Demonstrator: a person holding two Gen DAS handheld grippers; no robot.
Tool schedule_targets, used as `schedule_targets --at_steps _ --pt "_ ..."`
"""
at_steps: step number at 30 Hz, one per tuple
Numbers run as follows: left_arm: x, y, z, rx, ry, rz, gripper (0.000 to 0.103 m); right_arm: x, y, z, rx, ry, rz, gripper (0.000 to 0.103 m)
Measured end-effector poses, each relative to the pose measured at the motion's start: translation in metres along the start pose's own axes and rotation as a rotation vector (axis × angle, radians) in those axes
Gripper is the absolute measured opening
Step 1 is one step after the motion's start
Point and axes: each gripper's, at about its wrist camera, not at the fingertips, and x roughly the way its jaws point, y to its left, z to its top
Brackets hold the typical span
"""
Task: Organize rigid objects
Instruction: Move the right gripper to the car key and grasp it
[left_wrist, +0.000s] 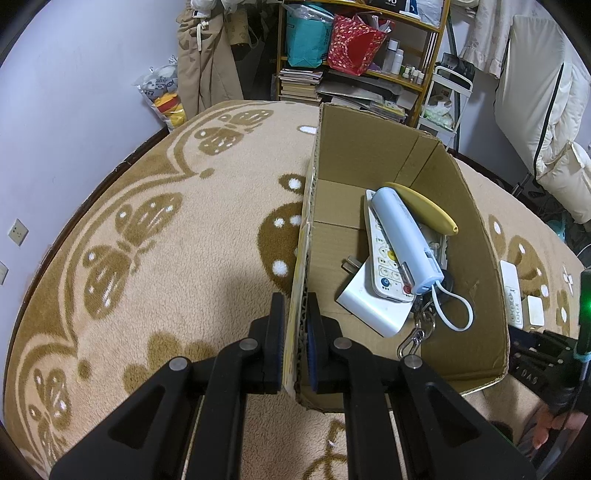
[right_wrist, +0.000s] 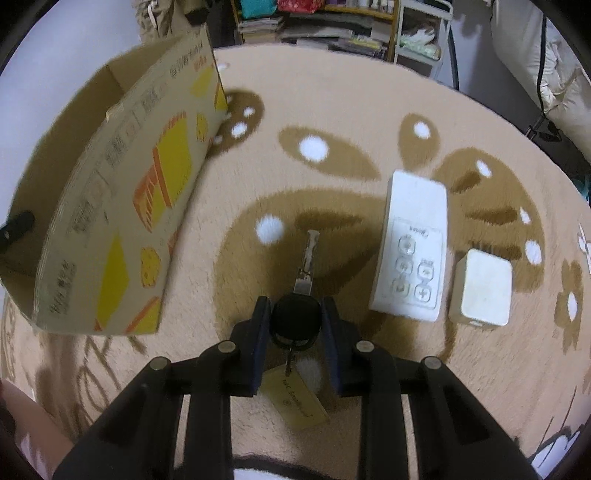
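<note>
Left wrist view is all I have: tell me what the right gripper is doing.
Observer: The right gripper is shut on the black head of a car key with a tan paper tag.
Operator: Report what remains on the blanket.
Observer: A white flat remote with round buttons and a small white square charger block beside it.
Operator: Describe the outside of the brown cardboard box.
Observer: The brown cardboard box has yellow and orange printing on its wall.

Home bedroom: blanket (left_wrist: 166, 258), cluttered shelves (left_wrist: 362, 55)
</note>
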Motion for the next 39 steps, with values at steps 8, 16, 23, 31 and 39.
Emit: schedule_targets --at_steps 8,16,23,31,39 --pt "0.0 0.0 0.0 -0.001 0.0 -0.001 0.011 -0.018 0.008 0.009 -0.01 -0.06 0.018 0.029" --pt "0.0 0.002 -0.002 0.006 0.0 0.006 0.011 -0.042 0.018 0.015 -0.054 -0.123 0.02 0.029" --pt "0.0 0.0 -0.002 0.009 0.0 0.011 0.011 -0.074 0.027 0.033 -0.093 -0.204 0.049 0.029" --pt "0.0 0.0 -0.002 0.008 0.0 0.01 0.01 -0.104 0.05 0.059 -0.152 -0.277 0.069 0.029" --pt "0.0 0.0 -0.002 0.01 -0.001 0.012 0.01 -0.127 0.089 0.085 -0.21 -0.337 0.118 0.029"
